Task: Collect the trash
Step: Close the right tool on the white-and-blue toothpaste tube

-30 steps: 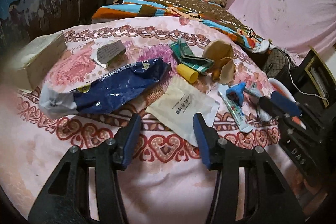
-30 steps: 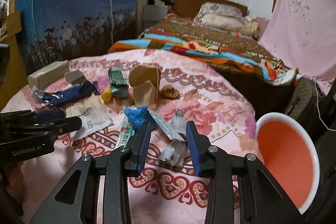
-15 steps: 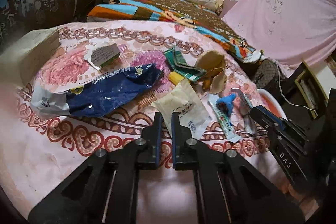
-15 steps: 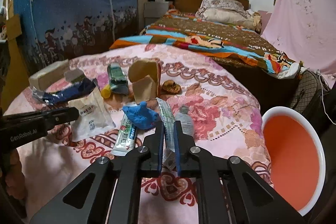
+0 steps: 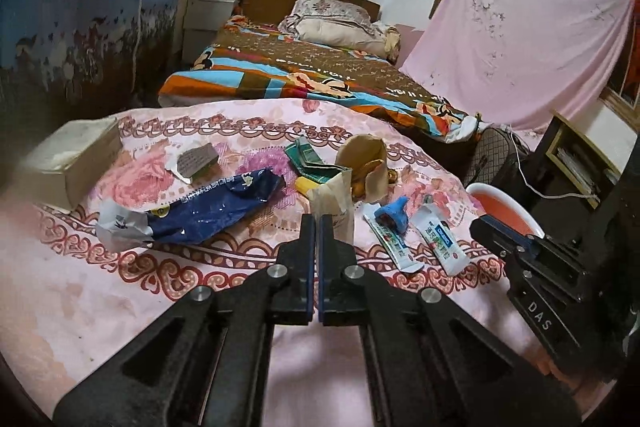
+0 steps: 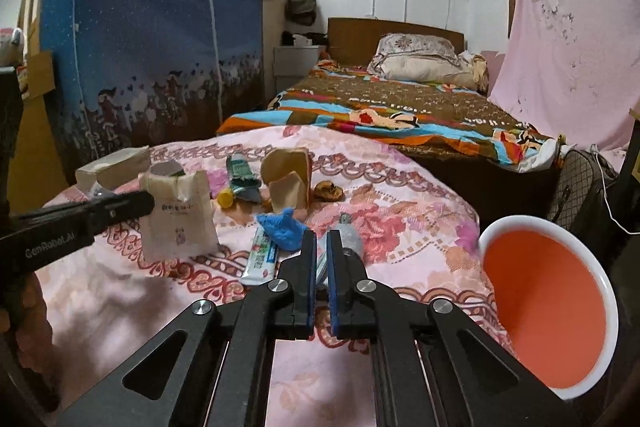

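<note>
On the pink flowered cover (image 5: 72,291), the left gripper (image 5: 317,223) pinches a cream paper packet (image 6: 176,215) by its edge and lifts it, hanging clear of the cloth. Right gripper (image 6: 318,247) clamps on a clear wrapper (image 6: 321,267) beside the toothpaste tube (image 6: 262,259)! Blue glove (image 6: 282,229), blue snack bag (image 5: 208,207) and tan paper bag (image 6: 290,179) lie scattered behind. Orange bin (image 6: 548,307) waits off the cover's right edge.
</note>
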### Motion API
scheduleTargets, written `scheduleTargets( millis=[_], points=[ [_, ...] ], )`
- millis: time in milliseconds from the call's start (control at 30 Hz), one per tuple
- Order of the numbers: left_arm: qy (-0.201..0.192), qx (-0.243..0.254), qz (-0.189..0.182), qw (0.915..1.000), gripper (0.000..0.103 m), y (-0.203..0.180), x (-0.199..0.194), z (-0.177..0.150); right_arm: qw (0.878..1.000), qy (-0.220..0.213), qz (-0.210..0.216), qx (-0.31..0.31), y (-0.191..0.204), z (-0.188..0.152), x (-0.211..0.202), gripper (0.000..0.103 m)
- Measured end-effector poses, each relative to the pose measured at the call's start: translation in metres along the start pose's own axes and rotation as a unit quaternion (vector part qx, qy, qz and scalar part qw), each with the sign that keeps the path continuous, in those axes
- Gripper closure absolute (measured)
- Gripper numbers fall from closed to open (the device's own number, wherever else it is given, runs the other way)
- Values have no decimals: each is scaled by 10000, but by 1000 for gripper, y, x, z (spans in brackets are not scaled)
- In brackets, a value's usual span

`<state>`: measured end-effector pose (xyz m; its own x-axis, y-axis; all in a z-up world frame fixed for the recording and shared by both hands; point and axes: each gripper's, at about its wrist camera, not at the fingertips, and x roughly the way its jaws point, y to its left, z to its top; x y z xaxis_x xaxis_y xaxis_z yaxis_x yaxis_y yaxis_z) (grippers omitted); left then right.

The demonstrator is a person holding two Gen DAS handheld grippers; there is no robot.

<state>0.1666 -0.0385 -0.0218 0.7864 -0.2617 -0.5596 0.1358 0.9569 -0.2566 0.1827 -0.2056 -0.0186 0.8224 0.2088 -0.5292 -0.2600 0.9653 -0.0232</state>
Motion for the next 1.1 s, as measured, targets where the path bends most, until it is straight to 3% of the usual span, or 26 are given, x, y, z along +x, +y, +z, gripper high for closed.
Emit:
scheduleTargets(
  millis=[167, 300, 433, 533, 767, 867, 967, 1100],
  points=[
    [146, 14, -6, 9999, 103, 2, 2, -3, 9995, 300, 28, 67, -2, -4, 8, 98],
    [363, -193, -214, 9989, 103, 9, 12, -4, 9976, 687, 69, 63, -2, -6, 23, 95],
    [659, -536, -464, 9953, 103, 18, 25, -5, 9960, 870, 184, 81, -3, -7, 30, 81],
    [876, -808, -564, 9913, 89, 25, 35, -7, 9946, 976, 202, 288, -10, -10, 34, 81],
    [1114, -997, -599, 9869, 86, 27, 47, -7, 9943, 929, 250, 470, -16, -10, 31, 81],
    [1136, -835, -544, 9885, 88, 20, 48, -8, 9962, 742, 215, 395, -13, -9, 23, 81],
    [1190, -777, -548, 9883, 103, 15, 51, -7, 9975, 563, 263, 348, -12, -6, 17, 82],
    [1069, -771, -631, 9893, 103, 16, 45, -6, 9973, 650, 287, 200, -8, 0, 24, 90]
  ],
)
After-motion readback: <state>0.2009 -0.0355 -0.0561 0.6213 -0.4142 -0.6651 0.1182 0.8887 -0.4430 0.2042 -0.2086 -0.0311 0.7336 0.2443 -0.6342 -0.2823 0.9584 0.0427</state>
